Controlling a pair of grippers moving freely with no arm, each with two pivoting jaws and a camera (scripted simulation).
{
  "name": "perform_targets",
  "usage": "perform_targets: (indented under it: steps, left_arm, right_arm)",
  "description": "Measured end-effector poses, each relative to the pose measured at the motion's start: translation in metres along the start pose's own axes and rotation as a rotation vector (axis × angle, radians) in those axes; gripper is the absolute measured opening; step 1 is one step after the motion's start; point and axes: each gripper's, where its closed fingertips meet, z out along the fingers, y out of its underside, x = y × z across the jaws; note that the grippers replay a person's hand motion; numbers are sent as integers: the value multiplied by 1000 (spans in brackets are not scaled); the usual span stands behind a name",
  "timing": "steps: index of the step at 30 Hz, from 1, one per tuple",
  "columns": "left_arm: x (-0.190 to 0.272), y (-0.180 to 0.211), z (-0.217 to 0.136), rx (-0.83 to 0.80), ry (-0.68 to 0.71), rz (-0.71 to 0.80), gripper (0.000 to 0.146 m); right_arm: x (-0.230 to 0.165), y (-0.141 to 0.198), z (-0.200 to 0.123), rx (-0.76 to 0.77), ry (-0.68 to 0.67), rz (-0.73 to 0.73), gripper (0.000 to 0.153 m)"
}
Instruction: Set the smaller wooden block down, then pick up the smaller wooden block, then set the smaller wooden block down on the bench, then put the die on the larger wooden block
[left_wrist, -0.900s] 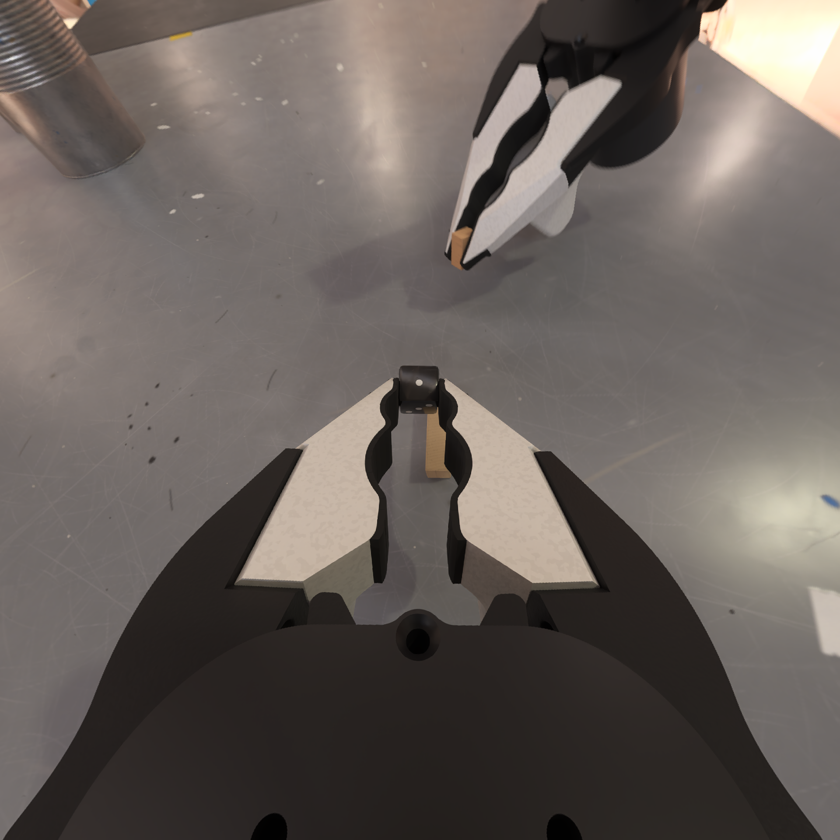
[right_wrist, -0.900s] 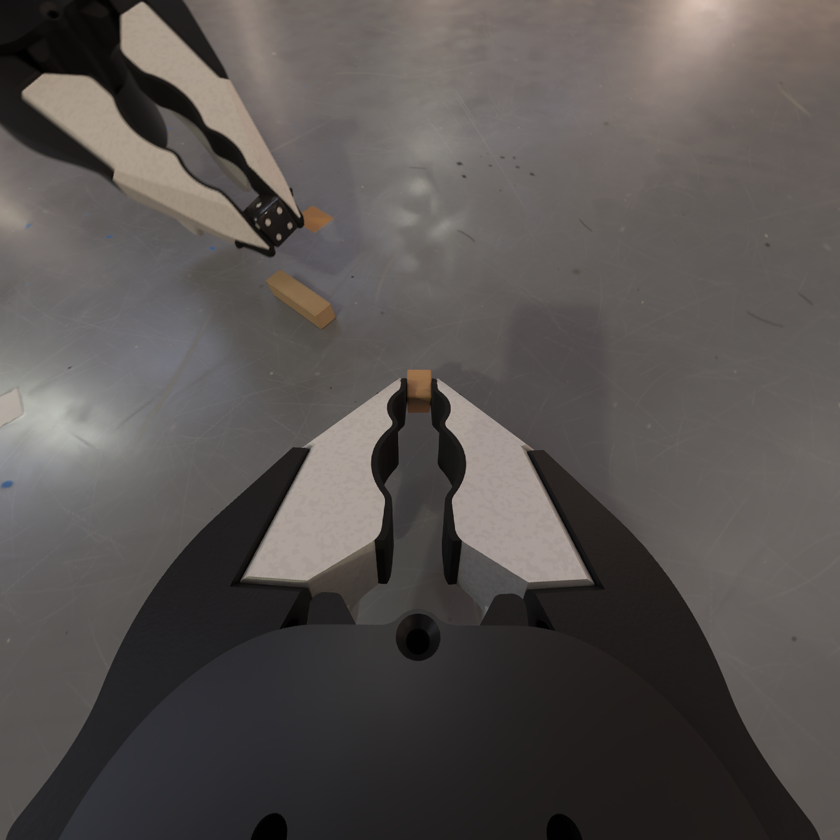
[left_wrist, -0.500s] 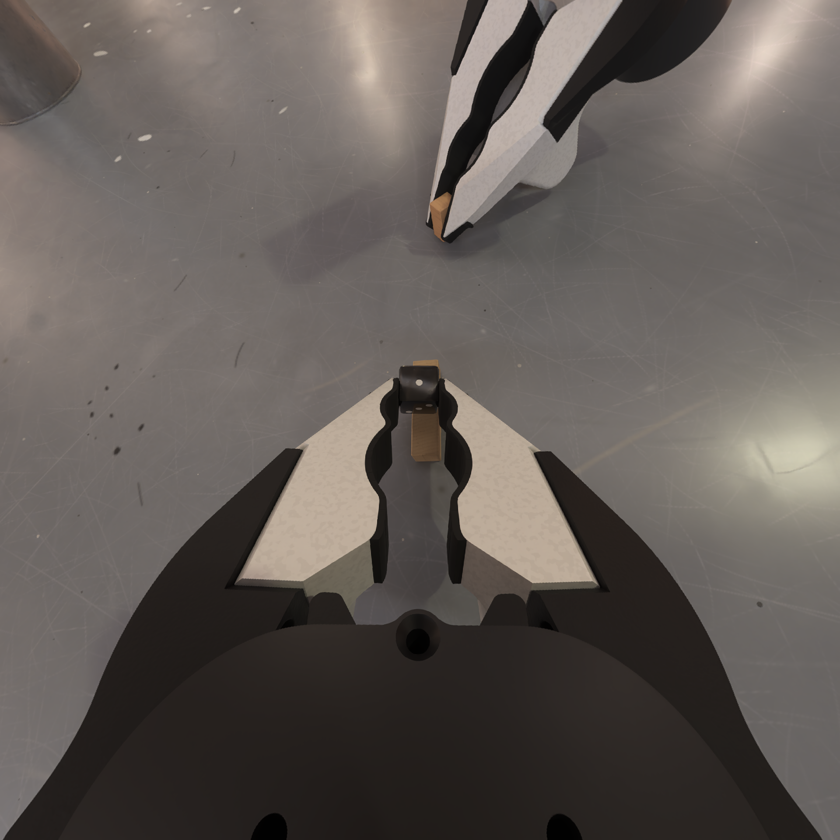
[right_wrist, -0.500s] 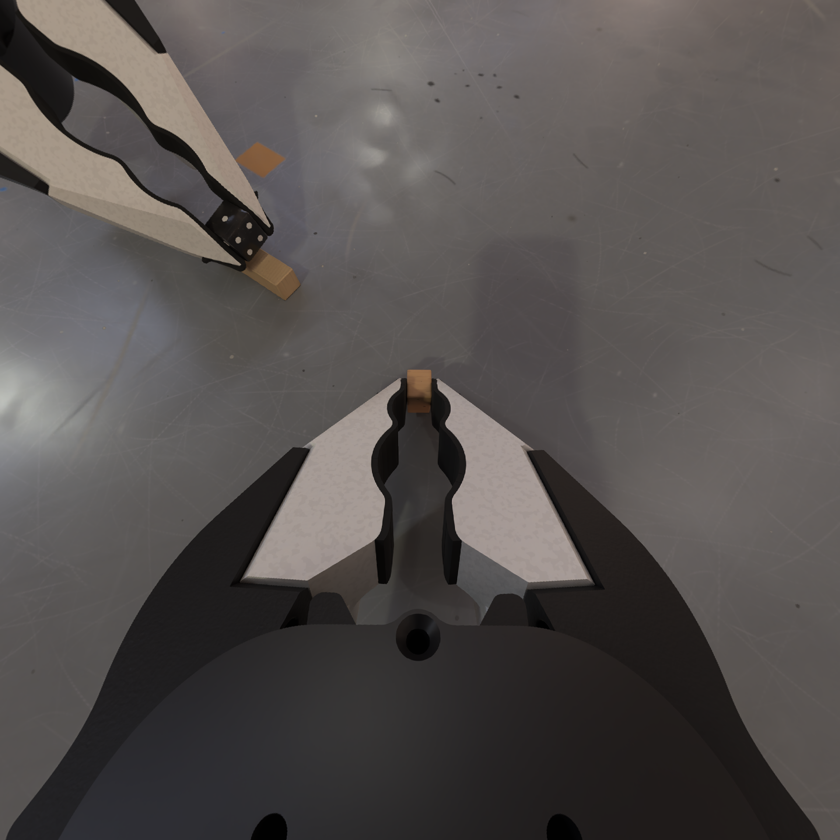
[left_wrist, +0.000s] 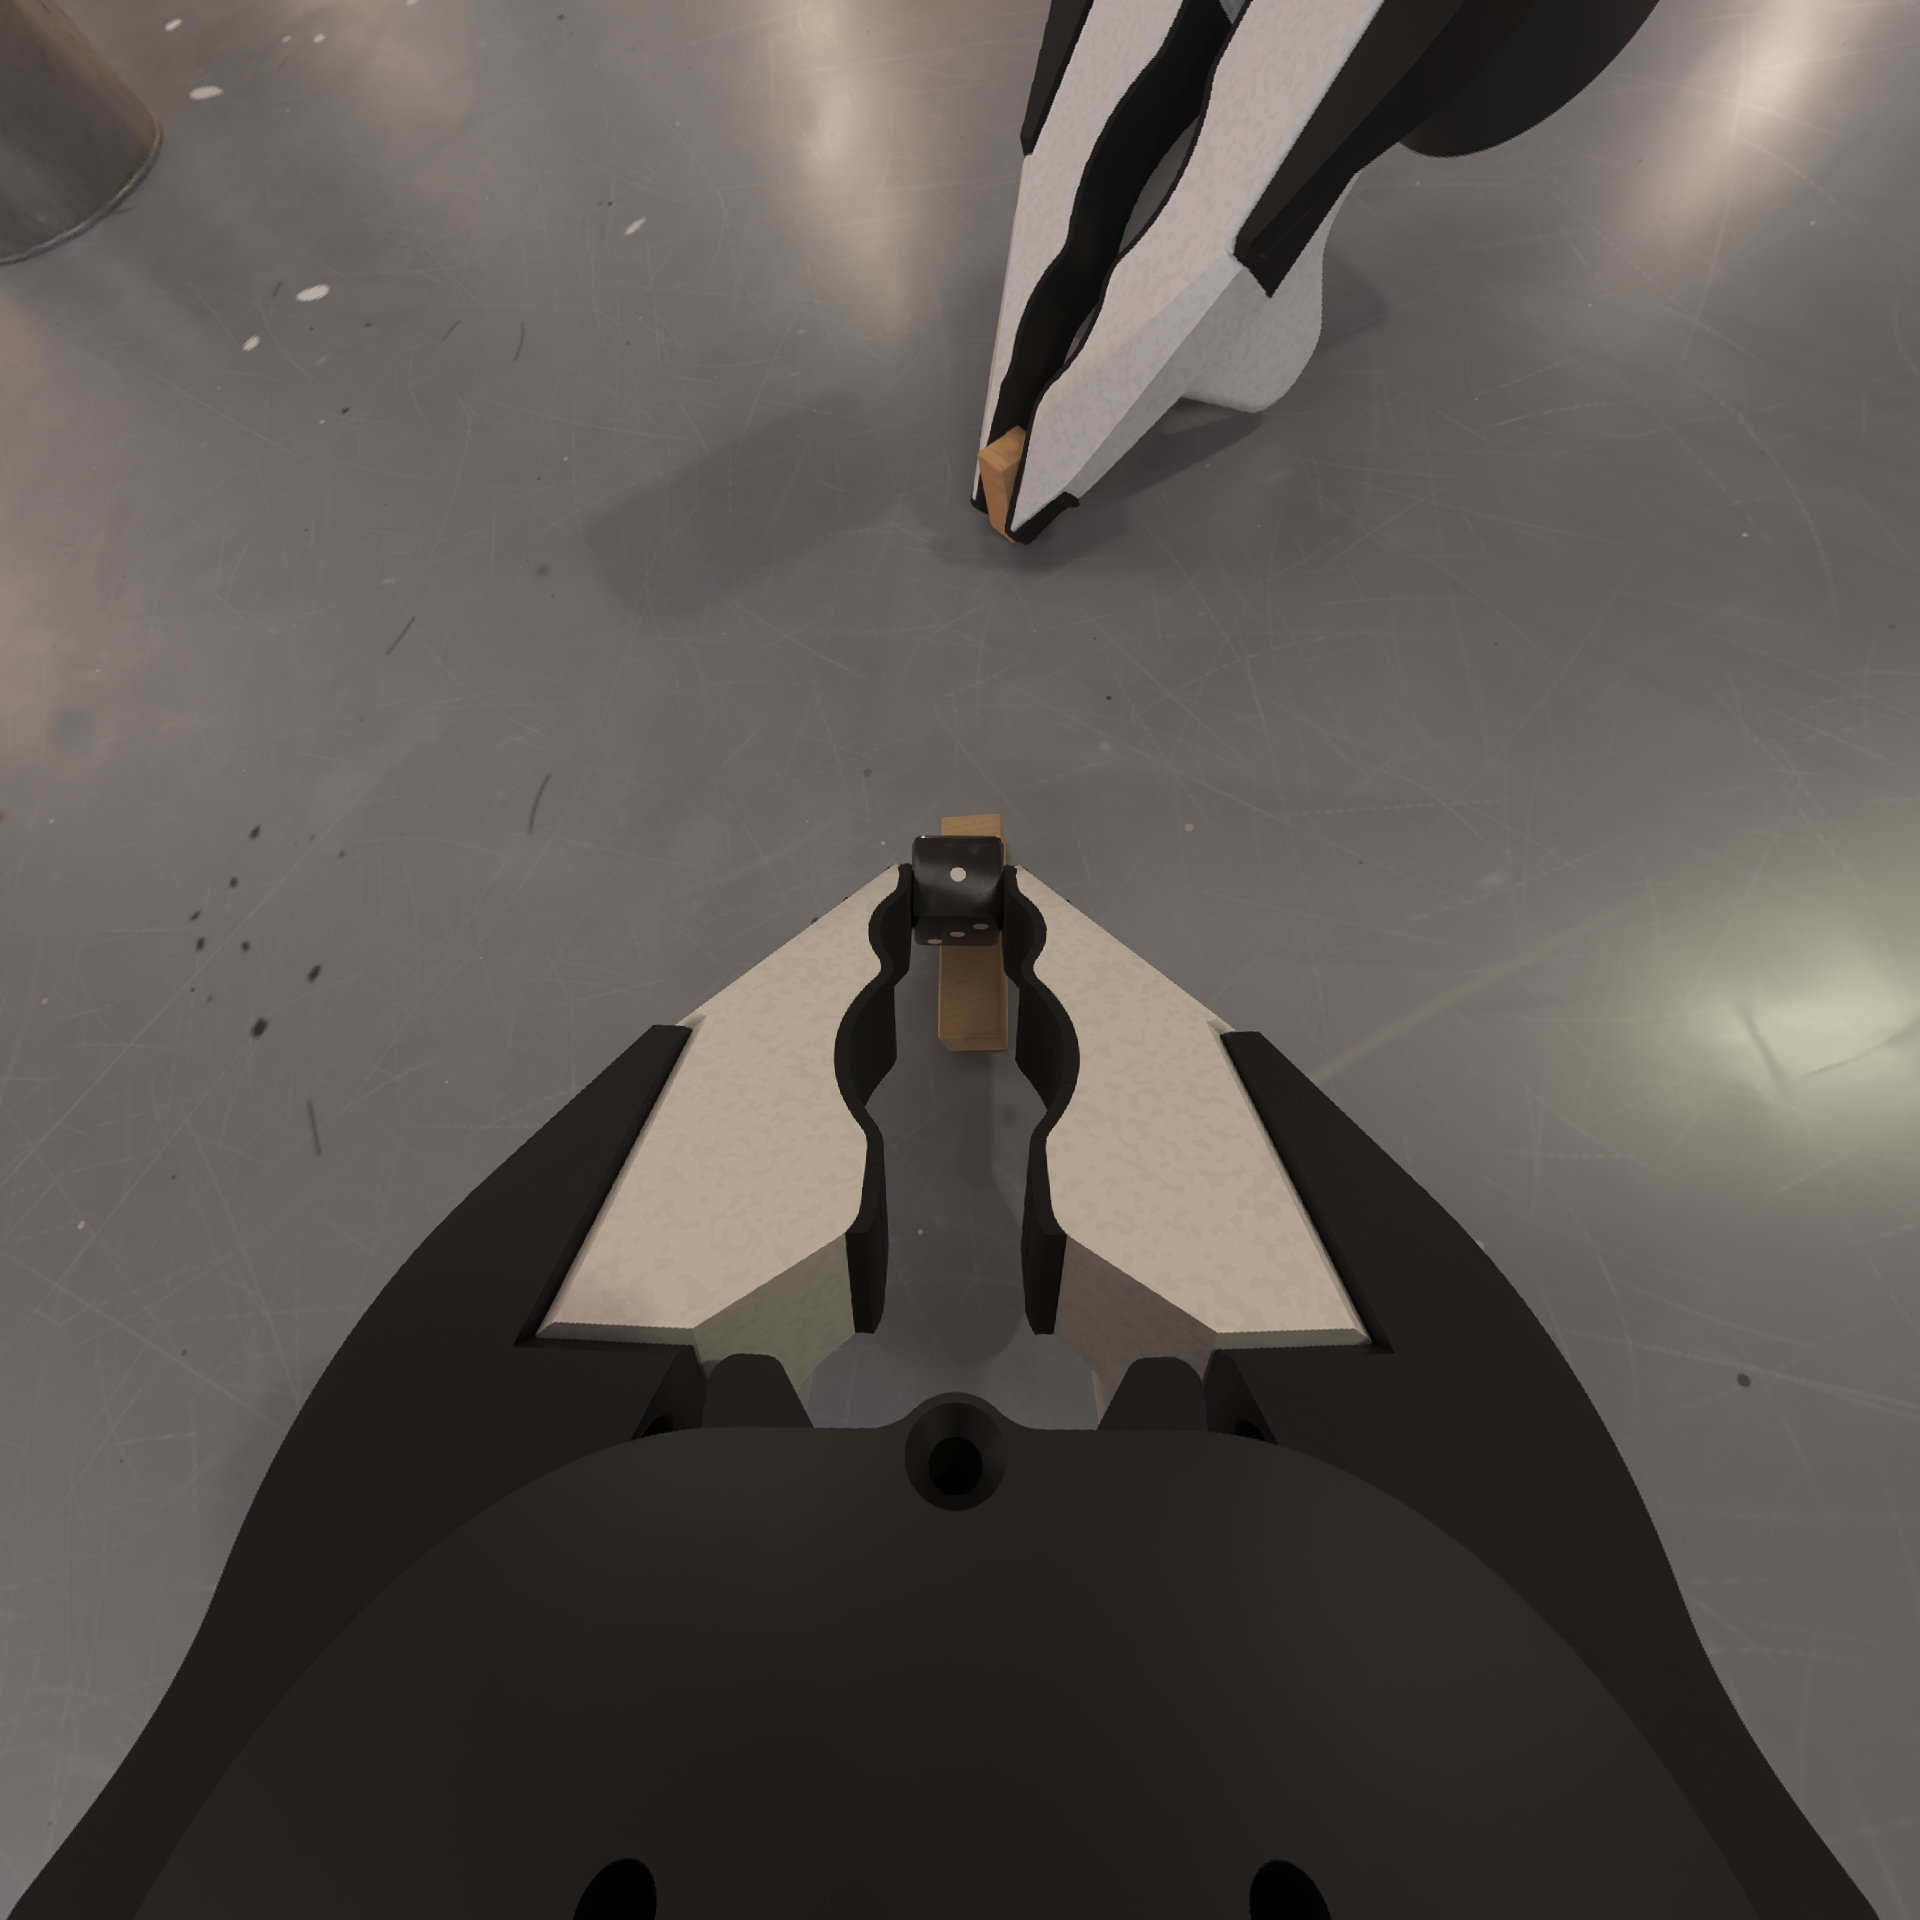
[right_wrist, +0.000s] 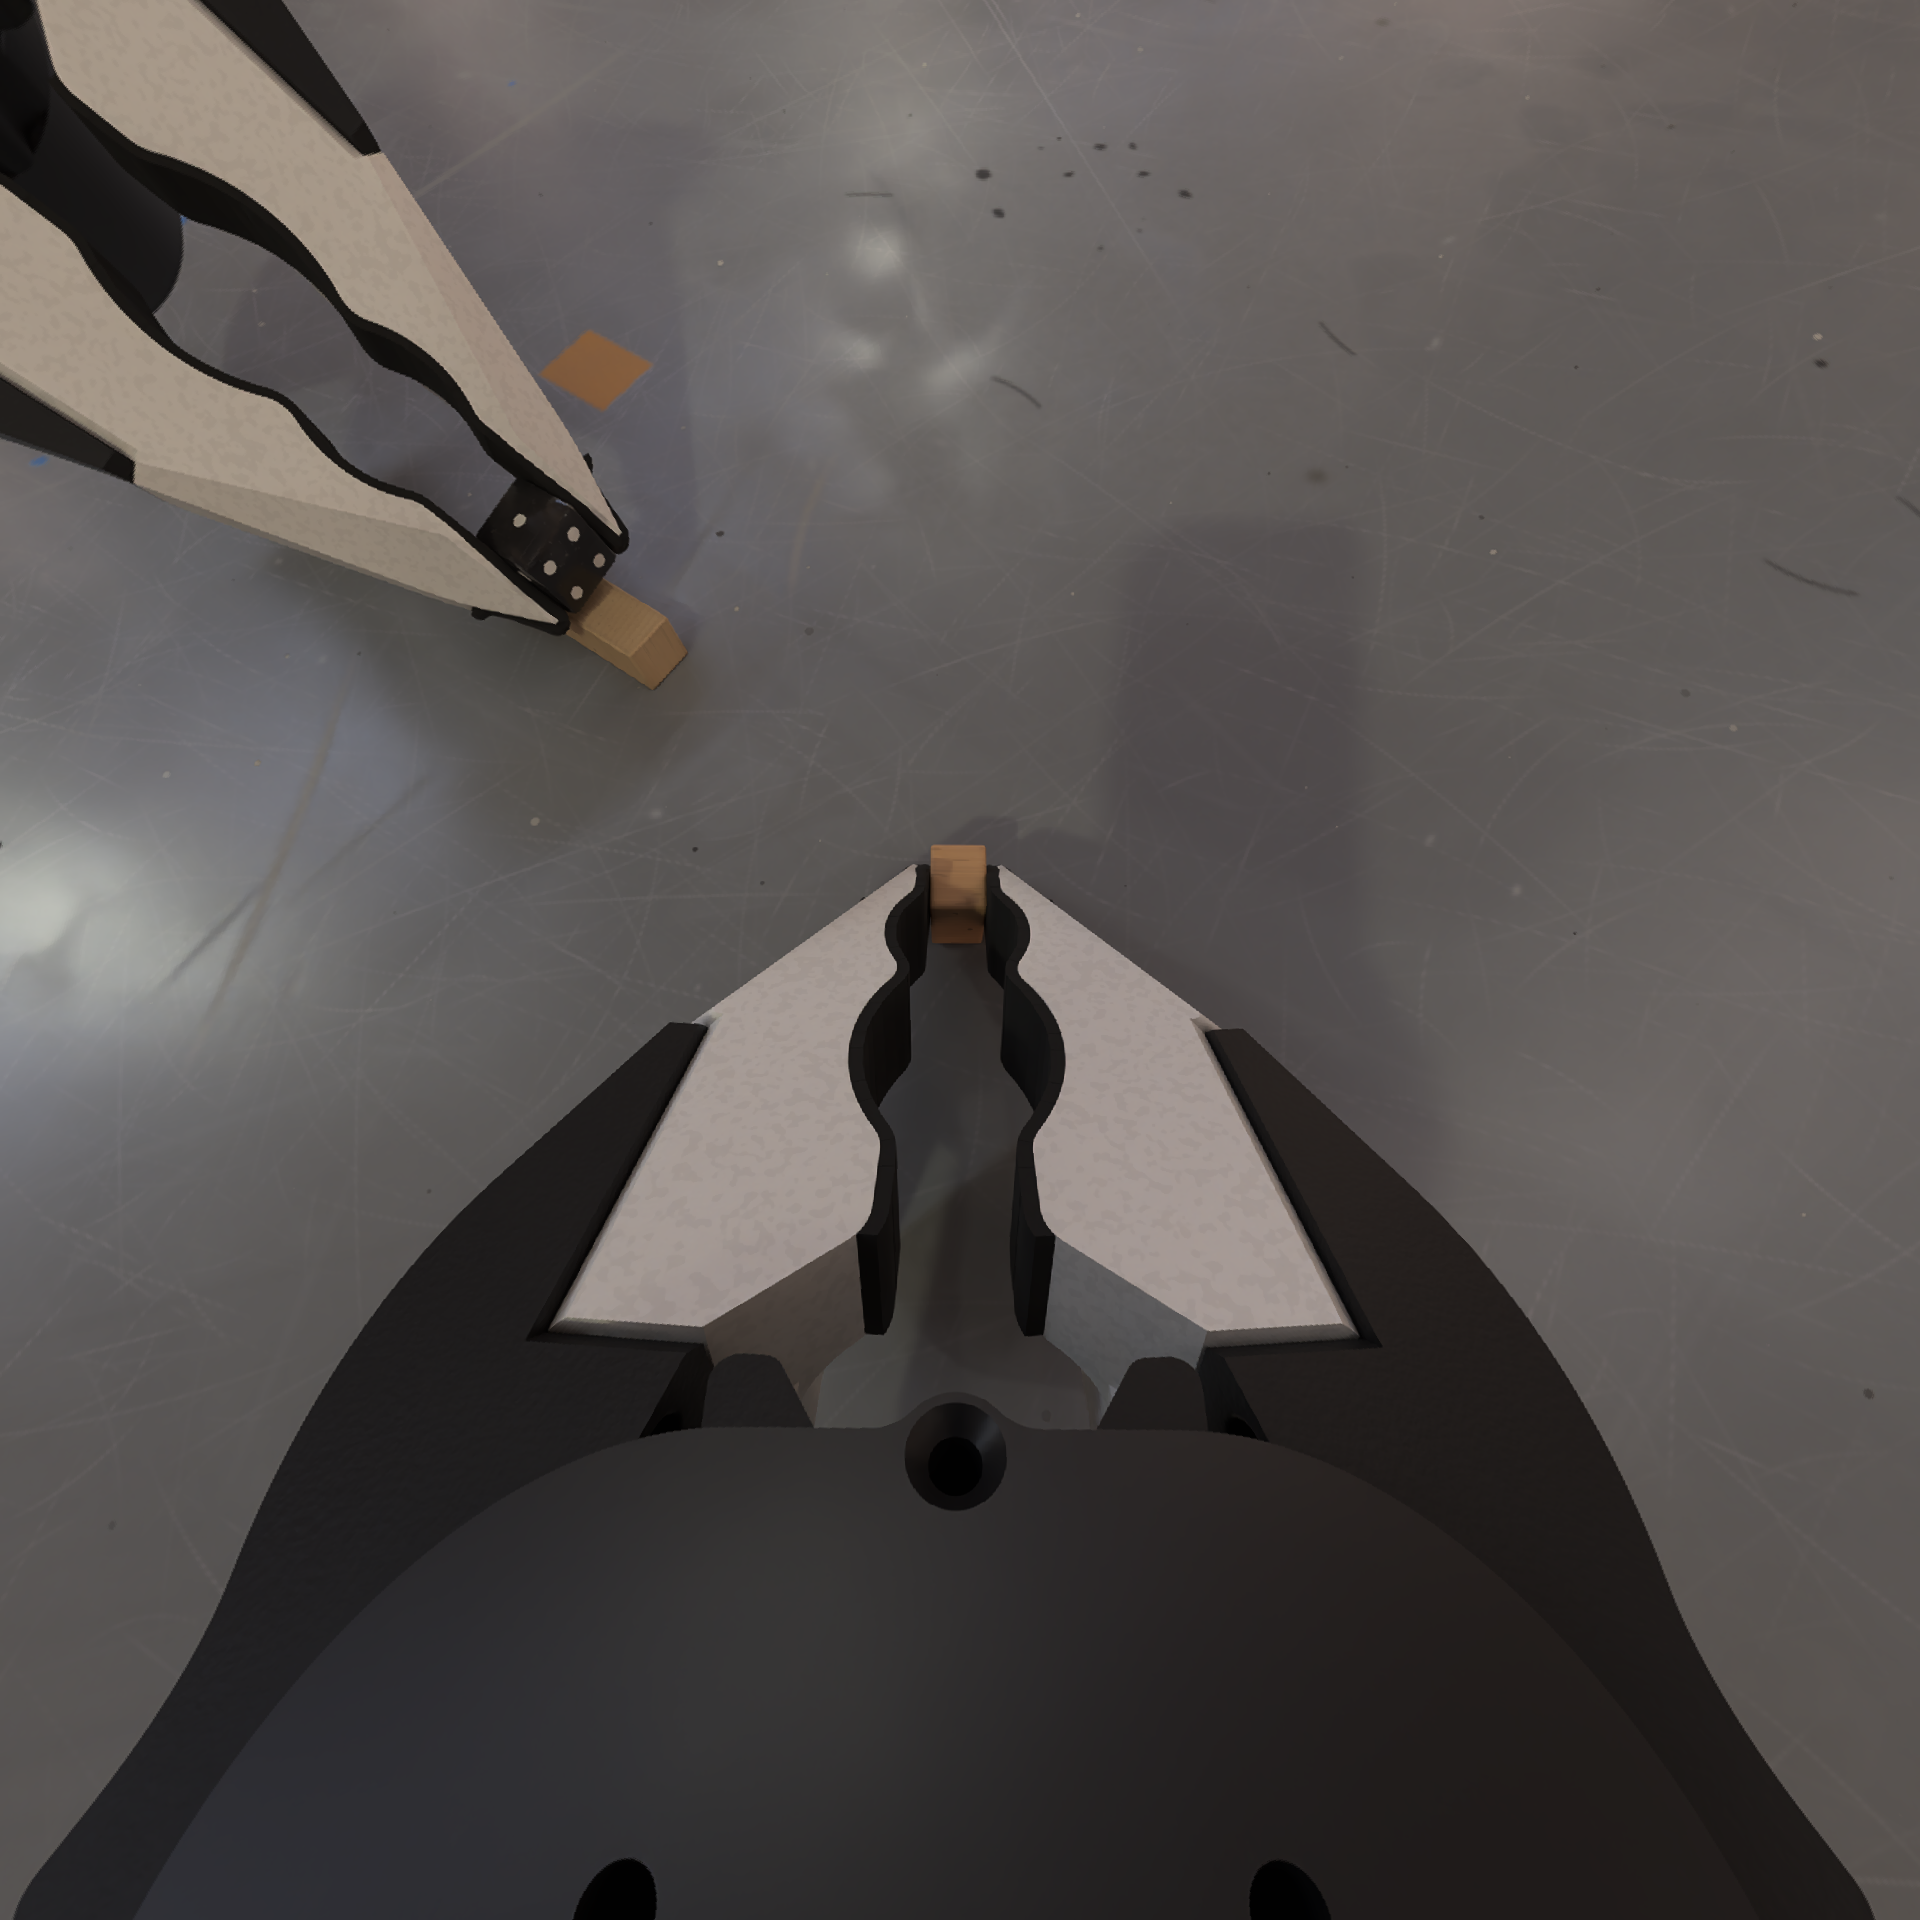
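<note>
The left gripper (left_wrist: 957, 883) pinches the black die (left_wrist: 958, 894) at its fingertips, directly above the larger wooden block (left_wrist: 970, 1016), which lies flat on the grey bench (left_wrist: 520, 675). The right gripper (right_wrist: 957, 894) pinches the smaller wooden block (right_wrist: 957, 902) low over the bench, well apart from the larger one.

Handling, as judged: both pieces are rigid, light and not fragile. The die is smooth and may roll; grip two opposite flat faces. The larger block's top is narrow, so centre the die before release. Grip the smaller block across its parallel sides.
</note>
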Motion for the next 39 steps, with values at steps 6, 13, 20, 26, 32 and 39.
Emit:
perform_targets:
  steps: [6,13,20,26,32,39]
  left_arm:
    - [0,0,0,-4,-2,3,16]
    - [0,0,0,-7,-2,8,16]
    - [0,0,0,-9,-2,8,16]
    - [0,1,0,-13,-1,7,16]
    - [0,1,0,-16,-6,19,16]
    - [0,1,0,-20,-7,15,16]
  right_arm:
    - [0,0,0,1,8,-9,9]
    - [6,-14,-2,74,-43,73,9]
    - [32,-28,16,15,16,24,9]
    - [41,-25,23,-7,71,46,9]
    - [41,-24,22,-3,78,60,15]
    - [42,-43,6,194,67,91,37]
